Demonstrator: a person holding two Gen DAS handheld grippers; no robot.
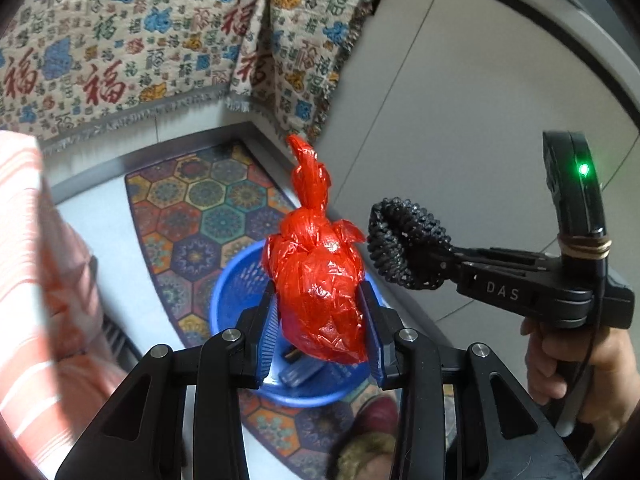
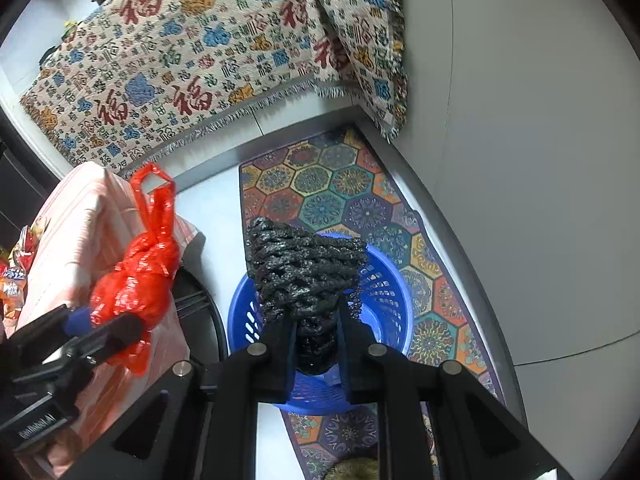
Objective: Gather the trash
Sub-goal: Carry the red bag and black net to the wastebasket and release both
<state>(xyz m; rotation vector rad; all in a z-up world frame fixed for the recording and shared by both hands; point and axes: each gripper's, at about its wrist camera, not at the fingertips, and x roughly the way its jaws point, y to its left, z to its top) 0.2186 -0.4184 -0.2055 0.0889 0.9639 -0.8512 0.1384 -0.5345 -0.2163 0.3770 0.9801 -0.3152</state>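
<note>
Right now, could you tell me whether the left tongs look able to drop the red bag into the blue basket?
Probably yes. The left tongs grip the red bag above the open blue basket, with nothing between them. The right tongs, holding the black bundle, are off to the side.

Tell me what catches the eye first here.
A knotted red bag is clamped in the left claw above a blue basket on a patterned mat. The right claw grips a black woven bundle over the same basket.

Home: patterned throw (image 1: 120, 40) on furniture, mosaic rug (image 2: 340, 200).
</note>
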